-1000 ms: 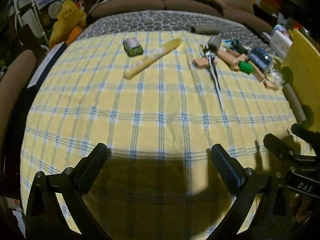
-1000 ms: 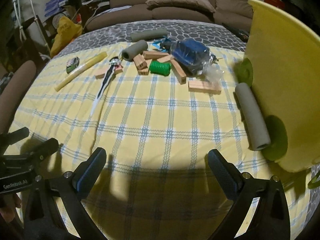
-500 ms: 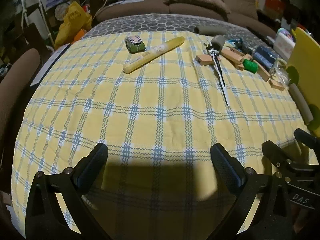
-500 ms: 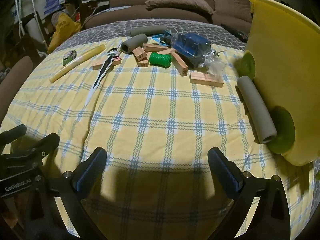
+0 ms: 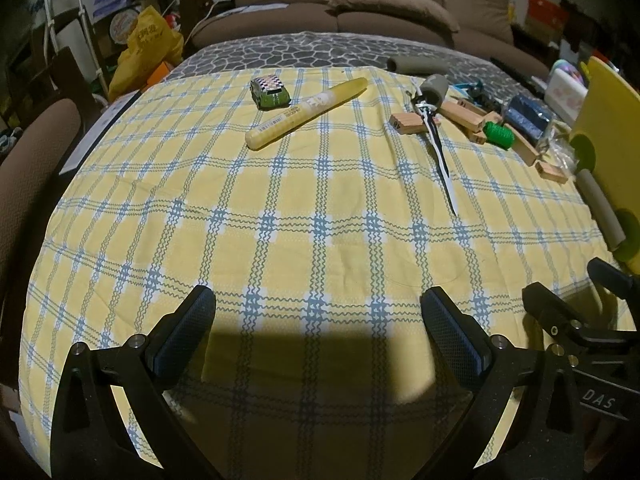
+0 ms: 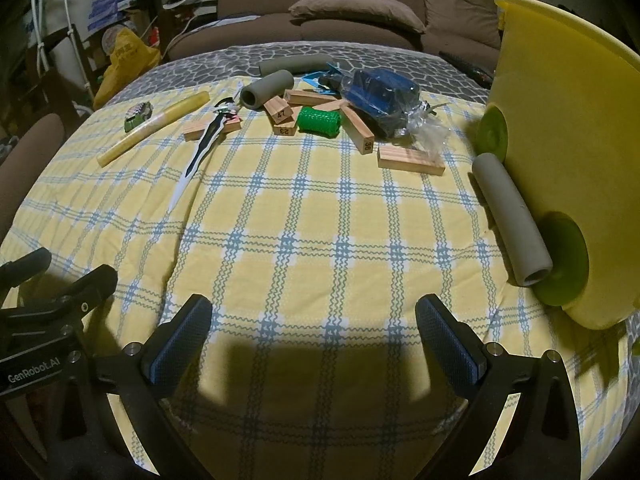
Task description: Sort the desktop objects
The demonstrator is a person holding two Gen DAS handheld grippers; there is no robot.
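Note:
Objects lie on a yellow plaid cloth. A green toy car (image 5: pixel 270 93), a yellow tube (image 5: pixel 306 113) and a toy dagger (image 5: pixel 439 148) lie at the far side. Several wooden blocks (image 6: pixel 410 159), a green spool (image 6: pixel 321 121), a blue toy in clear wrap (image 6: pixel 384 98) and grey foam rolls (image 6: pixel 267 95) cluster there too. A yellow bin (image 6: pixel 568 152) stands at the right with a grey roll (image 6: pixel 510 216) against it. My left gripper (image 5: pixel 318 332) and right gripper (image 6: pixel 313 336) are both open and empty, near the front edge, side by side.
A brown sofa (image 6: pixel 320 12) with cushions stands behind the table. A brown chair back (image 5: pixel 36 168) is at the left. Cluttered bags and shelves (image 5: pixel 144 44) fill the far left. A grey patterned cloth (image 5: pixel 320 52) covers the far table end.
Both grippers have risen and tilted slightly, so the objects sit lower in the views. The jaws stay open. No object has moved.

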